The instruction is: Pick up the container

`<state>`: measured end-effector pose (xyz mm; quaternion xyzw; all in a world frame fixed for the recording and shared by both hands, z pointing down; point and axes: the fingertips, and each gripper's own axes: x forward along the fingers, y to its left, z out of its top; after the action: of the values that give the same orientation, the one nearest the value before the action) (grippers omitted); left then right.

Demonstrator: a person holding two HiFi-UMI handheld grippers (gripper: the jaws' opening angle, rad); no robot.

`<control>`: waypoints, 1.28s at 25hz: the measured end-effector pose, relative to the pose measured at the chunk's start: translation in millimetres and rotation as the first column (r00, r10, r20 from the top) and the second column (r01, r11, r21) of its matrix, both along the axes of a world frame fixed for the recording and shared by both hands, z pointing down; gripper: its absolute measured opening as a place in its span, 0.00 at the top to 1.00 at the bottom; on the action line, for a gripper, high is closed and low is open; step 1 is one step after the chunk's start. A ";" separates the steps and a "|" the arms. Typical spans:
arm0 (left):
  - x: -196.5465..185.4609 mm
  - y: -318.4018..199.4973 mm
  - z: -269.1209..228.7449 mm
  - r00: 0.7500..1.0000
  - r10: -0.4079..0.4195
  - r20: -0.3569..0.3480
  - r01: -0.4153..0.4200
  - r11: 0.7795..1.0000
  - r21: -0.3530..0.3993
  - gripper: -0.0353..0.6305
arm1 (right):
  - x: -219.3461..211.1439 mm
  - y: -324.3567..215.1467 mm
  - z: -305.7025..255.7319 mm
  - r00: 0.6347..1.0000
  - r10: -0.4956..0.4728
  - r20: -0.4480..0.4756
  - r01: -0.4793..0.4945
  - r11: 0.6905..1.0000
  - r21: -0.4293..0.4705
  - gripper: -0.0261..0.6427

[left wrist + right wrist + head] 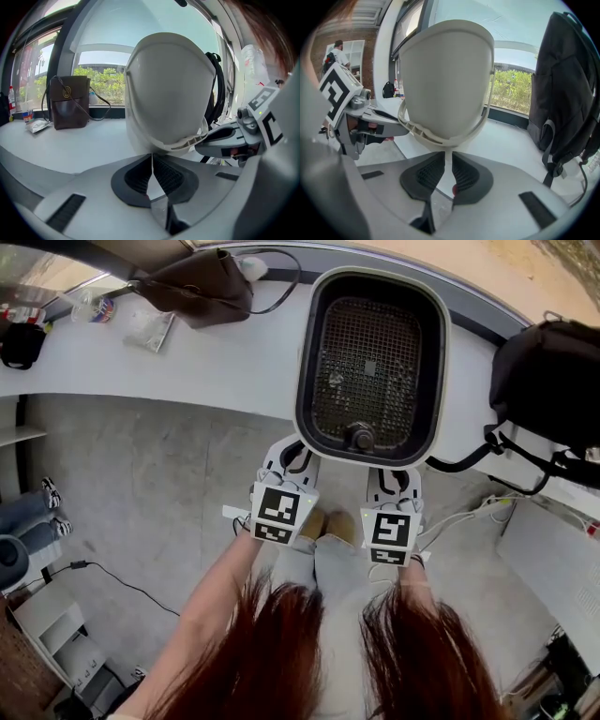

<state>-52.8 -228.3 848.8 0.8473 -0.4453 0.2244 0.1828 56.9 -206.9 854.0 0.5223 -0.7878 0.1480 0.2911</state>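
One container (427,381), white, black inside, mesh bottom, over near edge of desk (216,362), its near end out past edge. Two grippers on its near rim: left gripper (298,454) jaws narrow, pinching thin rim; right gripper (394,474) likewise. One brown bag (197,287) at far edge. One black backpack (548,381) at right end.

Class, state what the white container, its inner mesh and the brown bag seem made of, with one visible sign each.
The container looks like moulded plastic: smooth matt off-white shell, ribbed rim. The mesh is likely metal wire: a dark fine grid. The brown bag seems leather or imitation: soft sheen, slumped shape.
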 end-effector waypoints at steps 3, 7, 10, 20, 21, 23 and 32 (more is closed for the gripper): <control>0.3 -1.1 -2.5 1.000 0.000 -0.003 0.000 1.000 0.007 0.92 | -0.9 -3.4 -2.8 1.000 0.007 0.007 -0.007 1.000 0.005 0.88; -1.4 -0.1 -4.9 1.000 -0.007 -0.005 0.007 1.000 0.011 0.92 | -3.4 -5.3 -6.0 1.000 0.014 0.013 -0.014 1.000 0.012 0.88; -4.4 2.4 -9.0 1.000 -0.010 -0.004 0.010 1.000 0.006 0.92 | -4.6 -2.9 -9.4 1.000 0.014 0.012 -0.014 1.000 0.009 0.88; -11.5 14.3 -28.5 1.000 -0.029 -0.004 0.029 0.999 -0.022 0.92 | -5.0 12.2 -28.6 1.000 0.021 0.013 -0.021 1.000 -0.003 0.88; -12.1 15.6 -31.0 0.999 -0.035 -0.007 0.035 0.999 -0.026 0.92 | -5.0 13.8 -31.2 1.000 0.022 0.013 -0.022 1.000 -0.003 0.88; -12.9 18.2 -36.4 0.999 -0.041 -0.010 0.041 0.999 -0.029 0.92 | -5.0 17.1 -36.8 1.000 0.023 0.013 -0.023 1.000 -0.004 0.88; -17.0 26.6 -60.9 0.999 -0.045 -0.007 0.045 0.998 -0.037 0.92 | -6.3 29.6 -61.8 1.000 0.018 0.015 -0.018 1.000 -0.008 0.88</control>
<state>-69.8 -201.7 787.9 0.8345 -0.4593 0.2249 0.2050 50.7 -177.3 792.2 0.5272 -0.7845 0.1577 0.2859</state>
